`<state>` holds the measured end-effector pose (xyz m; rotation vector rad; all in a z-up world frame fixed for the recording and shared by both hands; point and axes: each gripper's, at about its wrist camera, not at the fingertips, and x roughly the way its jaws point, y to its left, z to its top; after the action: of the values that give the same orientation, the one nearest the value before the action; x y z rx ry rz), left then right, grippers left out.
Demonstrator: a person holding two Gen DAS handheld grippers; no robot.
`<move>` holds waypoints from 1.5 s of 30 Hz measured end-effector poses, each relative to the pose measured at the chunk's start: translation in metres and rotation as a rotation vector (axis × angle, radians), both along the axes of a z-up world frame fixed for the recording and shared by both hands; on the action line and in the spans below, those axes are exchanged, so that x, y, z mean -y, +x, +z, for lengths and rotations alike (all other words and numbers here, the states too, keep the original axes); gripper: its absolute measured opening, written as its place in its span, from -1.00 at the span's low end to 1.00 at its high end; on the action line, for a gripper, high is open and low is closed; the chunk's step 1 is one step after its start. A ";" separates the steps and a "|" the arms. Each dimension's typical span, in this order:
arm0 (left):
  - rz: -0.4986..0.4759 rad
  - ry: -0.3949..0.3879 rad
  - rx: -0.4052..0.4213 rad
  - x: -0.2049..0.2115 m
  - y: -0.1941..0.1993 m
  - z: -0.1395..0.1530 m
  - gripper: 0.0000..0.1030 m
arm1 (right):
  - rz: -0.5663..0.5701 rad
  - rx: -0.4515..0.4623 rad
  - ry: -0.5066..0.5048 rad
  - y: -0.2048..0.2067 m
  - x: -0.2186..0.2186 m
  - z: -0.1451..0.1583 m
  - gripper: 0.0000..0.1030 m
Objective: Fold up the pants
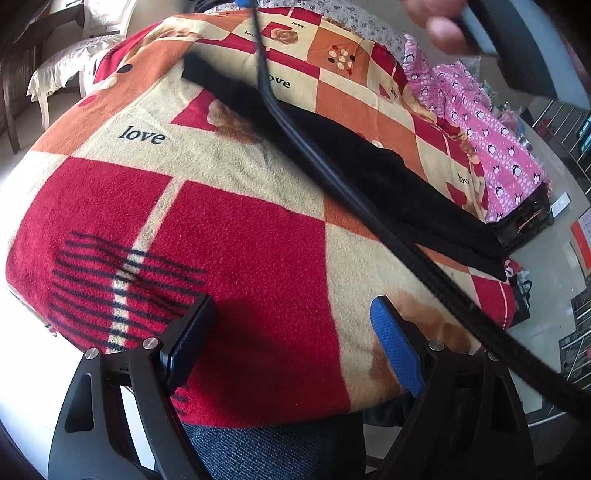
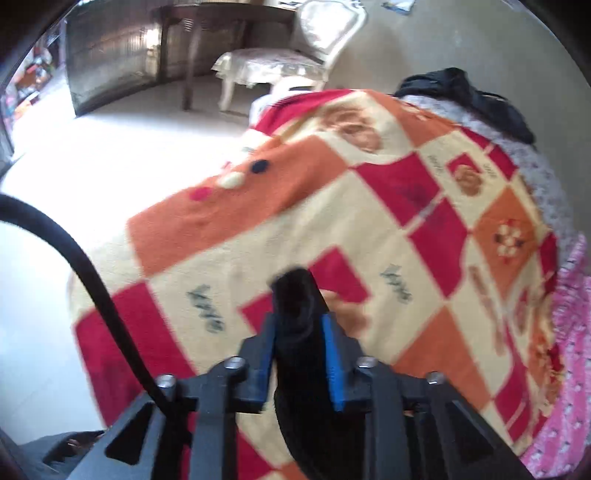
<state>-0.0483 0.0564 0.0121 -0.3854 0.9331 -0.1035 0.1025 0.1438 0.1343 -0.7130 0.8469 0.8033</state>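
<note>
Black pants lie stretched in a long slanting strip across a checked blanket of red, orange and cream squares printed with "love" and roses. One narrow end reaches toward the blanket's far left, and the wider end runs to its right edge. Nearest the left wrist camera, the left claw hangs over a red square with its jaws wide and nothing between them, well short of the pants. A black cable crosses that view on a slant and passes over the garment. In the right wrist view, which is blurred, the right claw points down at the blanket with an upright fold of the black cloth filling the narrow gap between its blue pads. The pads sit close on both sides, but I cannot tell whether they press on it. Beyond the pants, a pink cloth with penguins lies along the blanket's right side. A blurred hand shows at the top of the left view. Farther off, a dark heap of clothing rests at the blanket's far edge. On the pale floor behind stand a white chair with a lace cover and a dark wooden table.
</note>
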 end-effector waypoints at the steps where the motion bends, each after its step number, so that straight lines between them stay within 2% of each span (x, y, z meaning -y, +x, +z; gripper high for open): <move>1: 0.002 -0.001 -0.002 0.000 0.000 0.000 0.68 | 0.018 -0.034 0.055 -0.005 -0.002 0.007 -0.03; 4: 0.011 -0.003 -0.001 -0.001 -0.001 0.001 0.68 | 0.017 -0.026 0.116 -0.013 -0.001 0.026 -0.03; 8: 0.047 -0.019 0.029 -0.009 -0.006 0.009 0.68 | -0.058 0.039 0.164 0.005 0.063 0.061 -0.02; 12: 0.146 0.009 0.066 -0.041 -0.005 0.021 0.68 | -0.219 0.072 0.193 0.021 0.183 0.065 -0.02; 16: 0.227 0.020 0.060 -0.078 0.007 0.026 0.68 | -0.403 0.152 0.175 0.008 0.316 0.042 -0.02; 18: 0.226 -0.042 0.043 -0.096 0.019 0.026 0.68 | -0.474 0.170 0.184 -0.011 0.374 0.021 -0.02; 21: 0.183 -0.220 -0.056 -0.108 0.041 0.014 0.68 | -0.523 0.135 0.269 -0.042 0.425 -0.011 -0.02; 22: 0.162 -0.313 -0.082 -0.113 0.050 0.007 0.68 | -0.543 0.109 0.306 -0.051 0.435 -0.026 -0.02; 24: 0.162 -0.434 -0.123 -0.119 0.062 -0.002 0.68 | -0.594 0.042 0.386 -0.064 0.451 -0.060 -0.02; 28: 0.185 -0.600 -0.201 -0.126 0.082 -0.017 0.68 | -0.696 -0.032 0.452 -0.081 0.457 -0.114 -0.02; 30: 0.198 -0.650 -0.215 -0.131 0.089 -0.019 0.68 | -0.741 -0.032 0.414 -0.082 0.454 -0.123 -0.02; 35: 0.217 -0.662 -0.163 -0.136 0.103 -0.011 0.68 | -0.790 -0.046 0.457 -0.080 0.466 -0.124 -0.02; 37: 0.220 -0.656 -0.167 -0.137 0.108 -0.010 0.68 | -0.793 -0.053 0.478 -0.081 0.472 -0.125 -0.02; 41: 0.208 -0.639 -0.148 -0.135 0.110 -0.003 0.68 | -0.792 -0.040 0.456 -0.080 0.474 -0.123 -0.02; 45: 0.175 -0.544 -0.138 -0.125 0.113 0.000 0.68 | -0.797 -0.036 0.444 -0.077 0.474 -0.120 -0.01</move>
<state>0.0644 0.1810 0.0117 -0.9859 0.9967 -0.1722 0.0252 -0.3298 0.0145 0.0568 0.8512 0.2574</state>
